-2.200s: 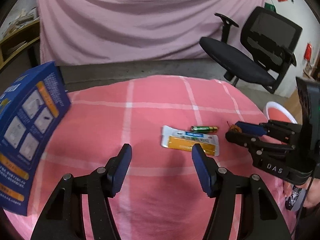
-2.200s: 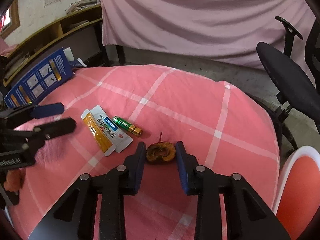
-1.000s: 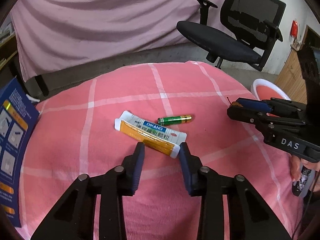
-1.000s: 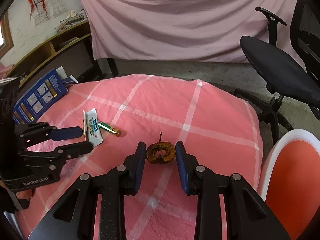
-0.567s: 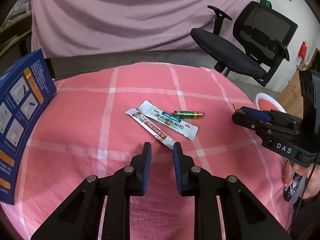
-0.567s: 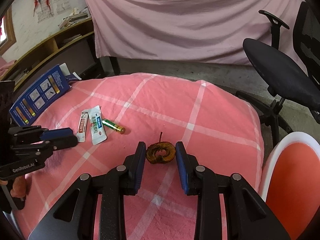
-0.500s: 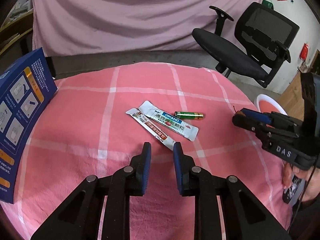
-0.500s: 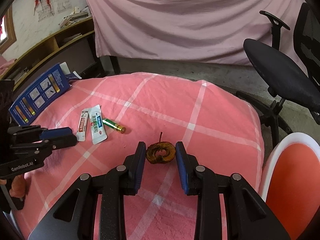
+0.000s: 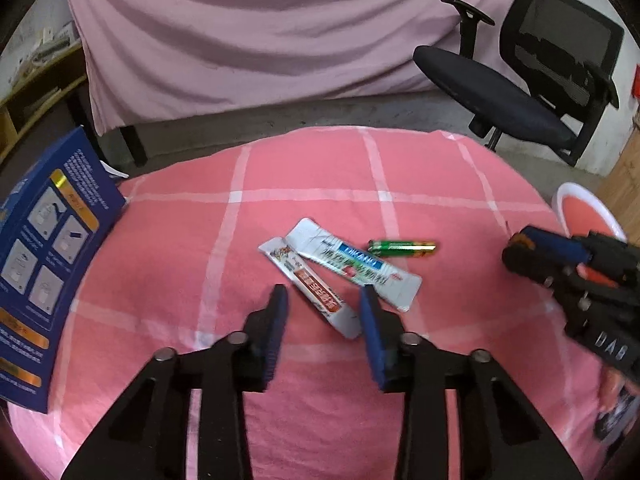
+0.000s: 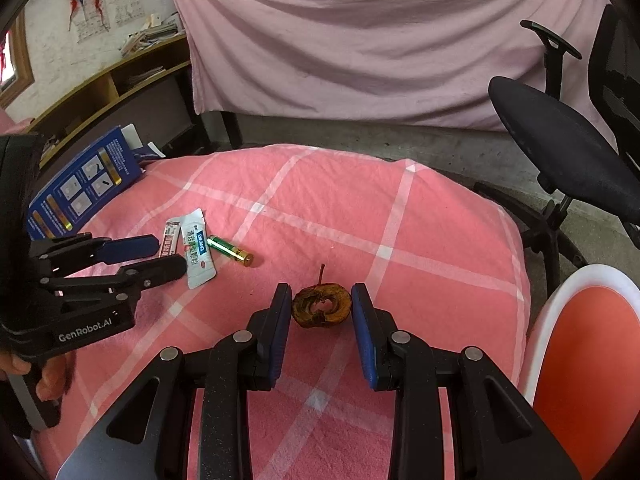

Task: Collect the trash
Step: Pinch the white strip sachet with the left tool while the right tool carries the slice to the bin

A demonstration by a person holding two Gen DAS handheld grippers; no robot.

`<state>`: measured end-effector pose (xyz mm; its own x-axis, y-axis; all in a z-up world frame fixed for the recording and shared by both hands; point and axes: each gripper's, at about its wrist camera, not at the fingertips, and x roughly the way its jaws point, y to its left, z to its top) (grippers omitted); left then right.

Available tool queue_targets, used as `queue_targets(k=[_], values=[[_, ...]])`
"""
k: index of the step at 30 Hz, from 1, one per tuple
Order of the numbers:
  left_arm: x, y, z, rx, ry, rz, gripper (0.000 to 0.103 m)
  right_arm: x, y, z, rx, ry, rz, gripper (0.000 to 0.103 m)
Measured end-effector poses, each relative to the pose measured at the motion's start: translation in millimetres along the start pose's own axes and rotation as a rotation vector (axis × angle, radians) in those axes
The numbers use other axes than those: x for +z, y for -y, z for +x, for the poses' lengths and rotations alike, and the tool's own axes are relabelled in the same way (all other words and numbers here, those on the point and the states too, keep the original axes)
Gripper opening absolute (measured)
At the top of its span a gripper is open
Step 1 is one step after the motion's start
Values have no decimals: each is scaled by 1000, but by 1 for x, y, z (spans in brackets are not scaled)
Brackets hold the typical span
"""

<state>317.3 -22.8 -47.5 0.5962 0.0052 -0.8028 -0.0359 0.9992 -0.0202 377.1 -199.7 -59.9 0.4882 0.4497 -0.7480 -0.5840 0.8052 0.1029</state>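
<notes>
Pads of the right gripper (image 10: 318,312) clamp a shrivelled, ring-shaped brown core (image 10: 322,307) above the fuzzy pink checked cloth (image 10: 420,240). Left gripper (image 9: 322,308) is opening, its jaws straddling a flat crinkled sachet (image 9: 310,286); a second sachet (image 9: 356,264) lies at its 1 o'clock beside a green cylindrical battery (image 9: 402,248).

R gripper (image 10: 320,312) sits at 6 o'clock, pads shut on a brown dried fruit slice (image 10: 322,306) w/ stem pointing to 12. L gripper (image 10: 160,254) comes in from 9 o'clock, jaws opening, tips over two sachets (image 10: 188,246); prob. not gripping them, hard to tell. Green battery (image 10: 230,251) lies just beside sachets, toward 3. Blue box (image 10: 80,184) at 10 o'clock on pink checked cloth (image 10: 360,208). Orange-white bin (image 10: 580,352) at 4 o'clock; office chair (image 10: 560,140) at 2.
</notes>
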Motion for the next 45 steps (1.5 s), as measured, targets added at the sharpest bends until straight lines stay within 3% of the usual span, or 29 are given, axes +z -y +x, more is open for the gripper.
queue_targets(k=[5,11,19,24,29,36,41,45], values=[[-4,-6,4,1,-10,-2,21,0,-2,0,-5,-2,-9,28],[-7,-2,5,42,-7,22,2,-1,-4,-2,-4,11,-19,28],[-21,-18,-19,-47,67,-61,1,-3,-10,-19,-35,106,-50,28],[-28,-13,-54,-88,237,-69,1,-7,-16,-41,-70,232,-67,28],[-29,3,-84,-120,388,-72,1,-16,-15,-75,-81,411,-47,28],[-16,49,-127,-156,611,23,1,-28,-5,-122,-157,653,-19,28],[-7,79,-142,-199,704,91,1,-40,12,-156,-254,806,53,28],[1,107,-146,-244,728,146,1,-53,33,-182,-348,901,127,28]])
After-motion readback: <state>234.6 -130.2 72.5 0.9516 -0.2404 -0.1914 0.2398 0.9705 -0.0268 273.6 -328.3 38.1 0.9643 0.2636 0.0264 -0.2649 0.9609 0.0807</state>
